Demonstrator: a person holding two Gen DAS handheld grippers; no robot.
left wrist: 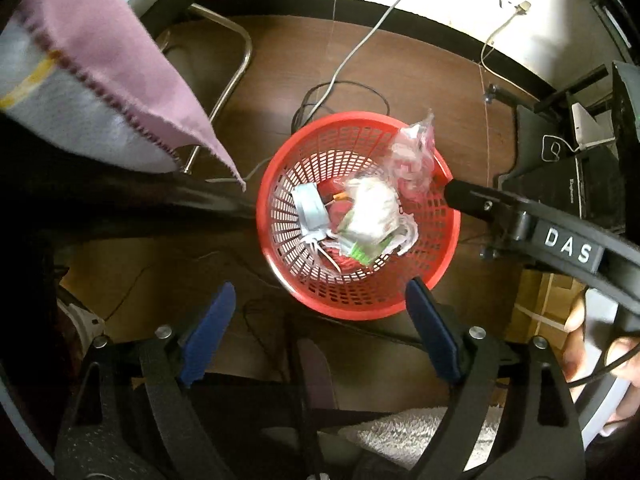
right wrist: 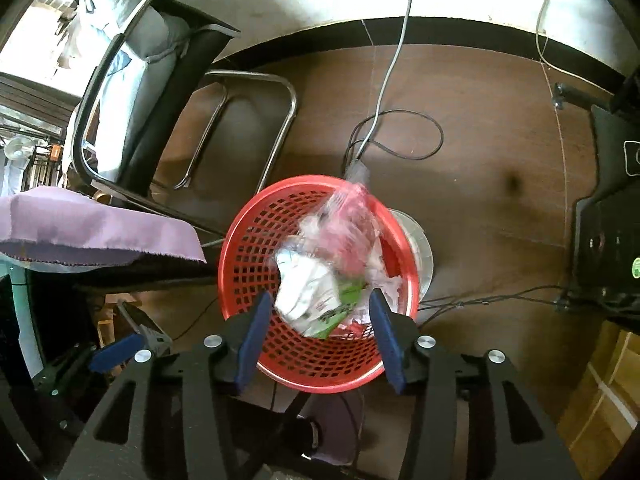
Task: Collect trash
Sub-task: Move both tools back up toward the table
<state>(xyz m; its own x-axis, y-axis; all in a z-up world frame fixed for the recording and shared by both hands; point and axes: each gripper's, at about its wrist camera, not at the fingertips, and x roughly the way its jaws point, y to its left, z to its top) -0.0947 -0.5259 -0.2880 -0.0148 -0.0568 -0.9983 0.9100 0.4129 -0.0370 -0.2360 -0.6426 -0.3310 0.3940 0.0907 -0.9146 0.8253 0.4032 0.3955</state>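
Right tool: blue pads nearest the lens, spread wide, released, nothing between them; it hangs directly over the red basket. Left tool: pads likewise wide apart and empty, at the near side of the same basket.

Trash location: a clear plastic wrapper with pink print sits at the basket's far-right rim, blurred in the right wrist view, so it may be mid-fall; I cannot tell whether it has settled. Deeper in the basket: a white crumpled bag with green print and a blue face mask.

Risks, as judgement:
- Wrapper is light and partly over the rim; it could slide outside onto the floor.
- Basket is light mesh; a nudge from either tool could tip or shift it.
- The basket holds a loose heap, so further pieces may bounce out.

Edges and room:
- Left: a tabletop edge with purple cloth overhanging, close to the basket's left rim.
- Far: loose cables on the brown floor and a chair frame.
- Right: dark computer case, well apart.
- Open room is straight up and toward the near side.
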